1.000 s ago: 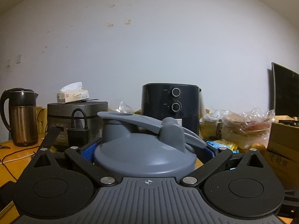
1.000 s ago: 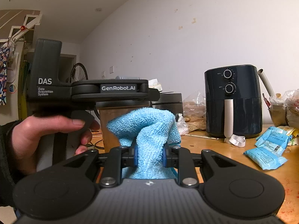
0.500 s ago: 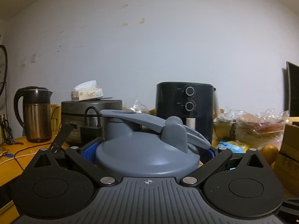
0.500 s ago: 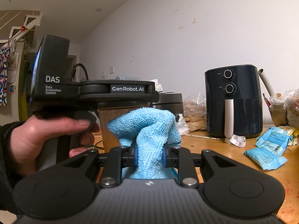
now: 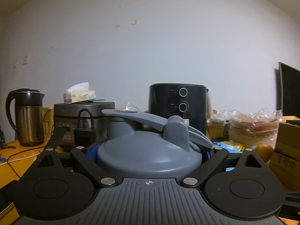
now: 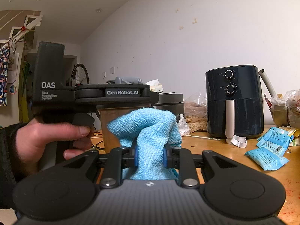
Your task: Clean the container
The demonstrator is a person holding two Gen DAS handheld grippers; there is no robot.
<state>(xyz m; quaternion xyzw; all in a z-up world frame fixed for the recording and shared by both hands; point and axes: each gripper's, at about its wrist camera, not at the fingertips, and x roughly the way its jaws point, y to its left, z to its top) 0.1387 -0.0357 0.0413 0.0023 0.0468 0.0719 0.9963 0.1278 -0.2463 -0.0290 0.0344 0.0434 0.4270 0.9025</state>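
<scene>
Left wrist view: bottle [image 5: 150,155] sits upright between my left gripper's [image 5: 150,152] blue pads, clamped just under its grey lid [image 5: 155,123], spout cap on top.

Right wrist view: right gripper [image 6: 150,155] is nearly closed, pinching a blue cloth [image 6: 148,131]. Bottle's lid [image 6: 127,80] peeks over the left gripper's body [image 6: 112,93], ahead and left of the cloth, its brown wall bare below. I judge the cloth must travel left to wipe.

Your right gripper [image 6: 150,154]: black linkage arms, silver screws, blue pads, ribbed grey body. Your left gripper [image 6: 112,93]: black housing, white "DAS" and "GenRobot.AI" lettering. Your sleeve [image 6: 7,161]: dark.
</scene>
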